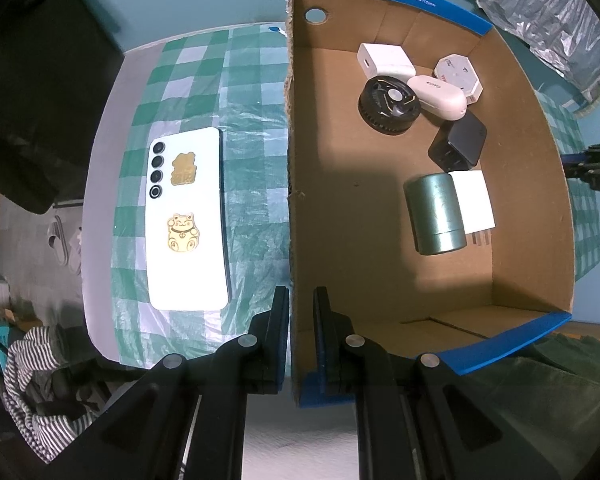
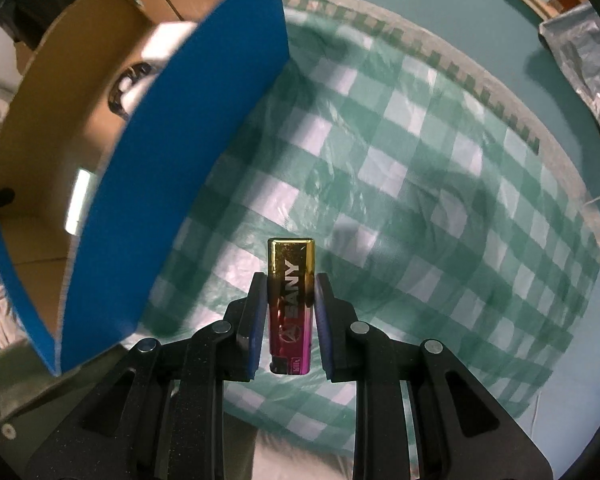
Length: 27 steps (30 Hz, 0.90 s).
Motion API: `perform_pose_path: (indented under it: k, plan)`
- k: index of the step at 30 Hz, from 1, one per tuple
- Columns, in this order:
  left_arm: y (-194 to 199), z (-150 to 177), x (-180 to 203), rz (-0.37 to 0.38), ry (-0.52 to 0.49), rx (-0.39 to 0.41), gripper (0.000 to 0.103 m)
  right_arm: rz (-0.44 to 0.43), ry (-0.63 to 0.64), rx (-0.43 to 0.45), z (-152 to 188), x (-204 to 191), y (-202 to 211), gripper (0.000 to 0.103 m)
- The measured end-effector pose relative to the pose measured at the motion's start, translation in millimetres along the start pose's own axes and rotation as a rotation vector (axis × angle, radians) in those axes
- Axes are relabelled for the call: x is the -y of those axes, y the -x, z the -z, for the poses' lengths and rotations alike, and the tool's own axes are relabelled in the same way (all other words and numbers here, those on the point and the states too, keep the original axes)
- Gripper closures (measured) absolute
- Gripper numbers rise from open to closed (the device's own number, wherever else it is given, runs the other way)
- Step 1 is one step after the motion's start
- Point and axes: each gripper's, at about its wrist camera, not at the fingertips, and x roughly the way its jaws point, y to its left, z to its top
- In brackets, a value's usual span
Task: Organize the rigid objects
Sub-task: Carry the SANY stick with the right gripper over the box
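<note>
**What's sitting on my table**

My table (image 1: 100,184) is wearing a green-and-white checked plastic cloth (image 1: 252,128). A white phone (image 1: 186,220) is lying face down on the cloth, gold stickers showing. Just beside it, the blue-sided cardboard box (image 1: 452,12) is standing open on the same cloth, its wall running alongside the phone.

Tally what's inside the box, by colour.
White: 4 – plug, plug, octagonal puck, earbud case
Black: 2 – round gadget, charger
Green: 1 – canister
Total: 7 in the box
</note>
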Motion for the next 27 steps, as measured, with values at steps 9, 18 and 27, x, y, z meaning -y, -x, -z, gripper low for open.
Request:
perform_pose_path:
  k: [9,18,27]
  plan:
    - [1.1,-1.2,0.2,0.003,0.001,0.004,0.091,-0.033,0.028,0.071,-7.1,-14.6,42.9,0.081]
    - [1.5,-1.1,0.5,0.003,0.006,0.006,0.091,-0.056,0.091,0.124,-23.0,-53.0,70.9,0.081]
    - [1.6,0.1,0.6,0.003,0.007,0.009,0.091,-0.093,0.140,0.147,-39.7,-82.9,77.6,0.081]
